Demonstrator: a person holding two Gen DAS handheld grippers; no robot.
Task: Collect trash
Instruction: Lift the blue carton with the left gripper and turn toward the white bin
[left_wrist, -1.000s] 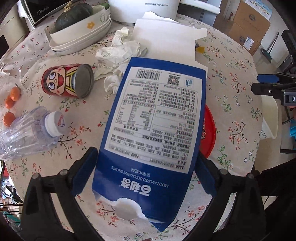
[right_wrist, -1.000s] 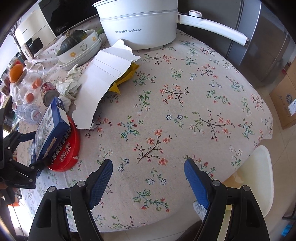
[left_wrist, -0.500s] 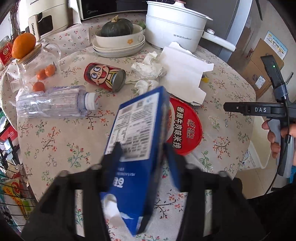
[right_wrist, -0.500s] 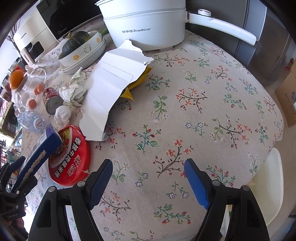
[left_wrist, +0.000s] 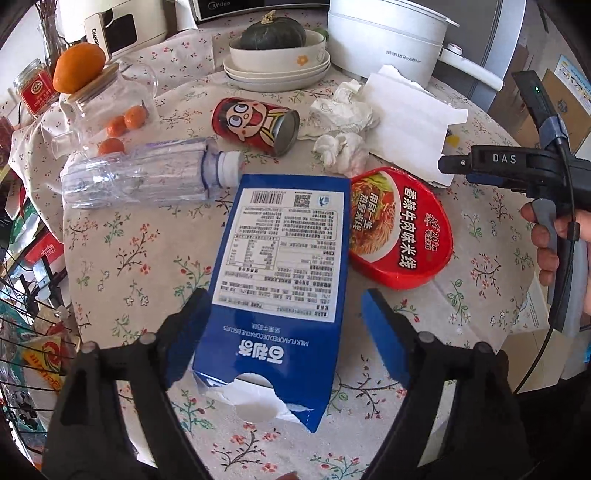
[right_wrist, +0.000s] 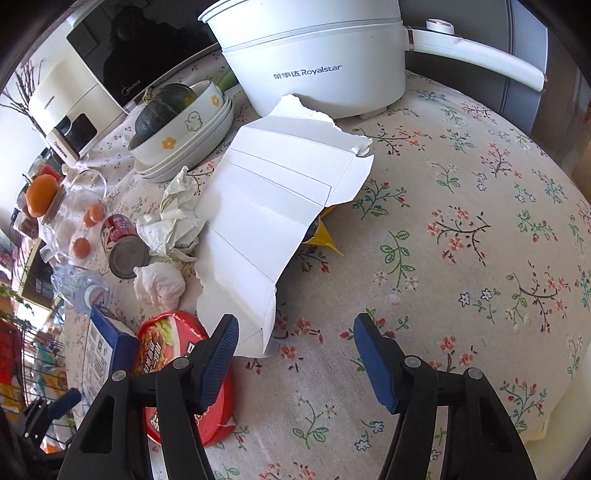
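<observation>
on the table, left tool opening round blue box, right tool closing, empty.

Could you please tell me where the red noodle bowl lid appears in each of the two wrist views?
Left wrist: red noodle bowl lid right of centre, beside the blue biscuit box.
Right wrist: lid lower left, partly behind the claw's left finger.
Shared landmark: white Royalstar pot.

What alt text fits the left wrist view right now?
A torn blue biscuit box sits between the opening left tool, its pads apart from the box sides. Behind it lie a red noodle lid, plastic bottle and red can.
</observation>
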